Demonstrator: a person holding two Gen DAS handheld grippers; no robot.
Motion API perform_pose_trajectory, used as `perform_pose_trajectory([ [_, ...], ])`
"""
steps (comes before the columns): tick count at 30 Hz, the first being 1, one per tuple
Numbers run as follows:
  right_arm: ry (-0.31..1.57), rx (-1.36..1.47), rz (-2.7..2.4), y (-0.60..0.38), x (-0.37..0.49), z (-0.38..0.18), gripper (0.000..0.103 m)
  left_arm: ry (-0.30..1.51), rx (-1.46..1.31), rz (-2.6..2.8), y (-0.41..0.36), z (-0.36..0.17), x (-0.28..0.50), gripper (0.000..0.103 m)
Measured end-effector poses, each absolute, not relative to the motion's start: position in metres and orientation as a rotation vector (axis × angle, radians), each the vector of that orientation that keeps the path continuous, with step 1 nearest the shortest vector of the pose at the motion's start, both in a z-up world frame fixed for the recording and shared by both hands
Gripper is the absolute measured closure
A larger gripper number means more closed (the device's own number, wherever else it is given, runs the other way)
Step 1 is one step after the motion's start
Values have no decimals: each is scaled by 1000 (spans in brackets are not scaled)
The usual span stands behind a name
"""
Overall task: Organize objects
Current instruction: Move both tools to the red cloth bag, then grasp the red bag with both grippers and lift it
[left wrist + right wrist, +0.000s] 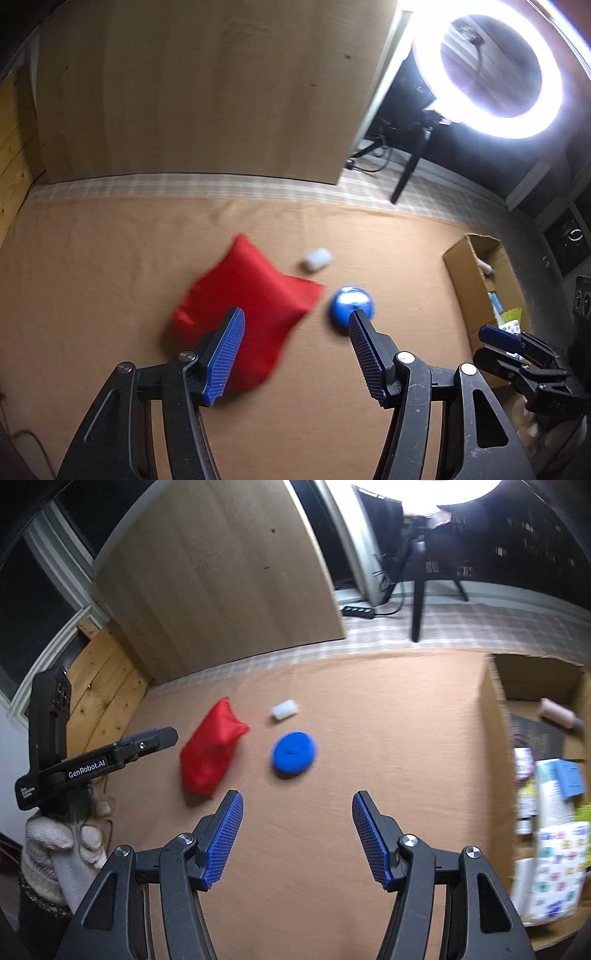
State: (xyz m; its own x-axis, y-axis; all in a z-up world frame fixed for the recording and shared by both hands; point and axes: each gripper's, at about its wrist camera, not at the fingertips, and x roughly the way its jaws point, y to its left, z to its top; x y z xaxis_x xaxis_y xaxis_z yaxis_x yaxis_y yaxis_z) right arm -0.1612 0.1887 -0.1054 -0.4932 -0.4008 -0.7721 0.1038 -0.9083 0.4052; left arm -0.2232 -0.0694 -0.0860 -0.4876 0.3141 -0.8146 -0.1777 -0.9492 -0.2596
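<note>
**Two empty grippers closing on three loose items beside the box**

The landmark is the open brown cardboard box [491, 716] at the right edge of the tan cloth-covered surface [369, 709]. It already holds several things: a patterned pack, a blue sponge-like piece and a pinkish roll at its far end. Three items lie outside it, well to its left. Nearest the box is the round blue plastic tub [294, 754]. Just beyond that, farther from the box, is the small white cylinder [283, 709], lying on its side. Farthest from the box is the soft red fabric pouch [210, 749], slumped and creased.

The left gripper [295, 325] has its jaws spread with nothing between the pads; it hangs above the pouch's near edge and the blue tub. The right gripper [297, 805] is likewise spread and empty, short of the blue tub.

My judgement: the step in hand is an approach for a pick. The right gripper is best placed for the blue tub and has the short path to the box. Centre the tub between the pads before closing, as its rounded wall could squirt sideways. The left should take the pouch by a bunched fold, not its flat face. Keep the two grippers apart to avoid a clash.
</note>
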Motion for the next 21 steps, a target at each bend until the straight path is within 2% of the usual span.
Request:
perform_pose_trajectory([
  [7,-591,1468,-2351,147,-193,-126,45,-214,-1416,2363,-126,-98,-254,34],
  [11,-638,1516,-2295,123,-206,-142,45,-291,-1456,2267,-148,-117,-275,31],
  [21,-686,1569,-2236,85,-230,-166,45,-421,-1542,2081,-160,-161,-310,29],
])
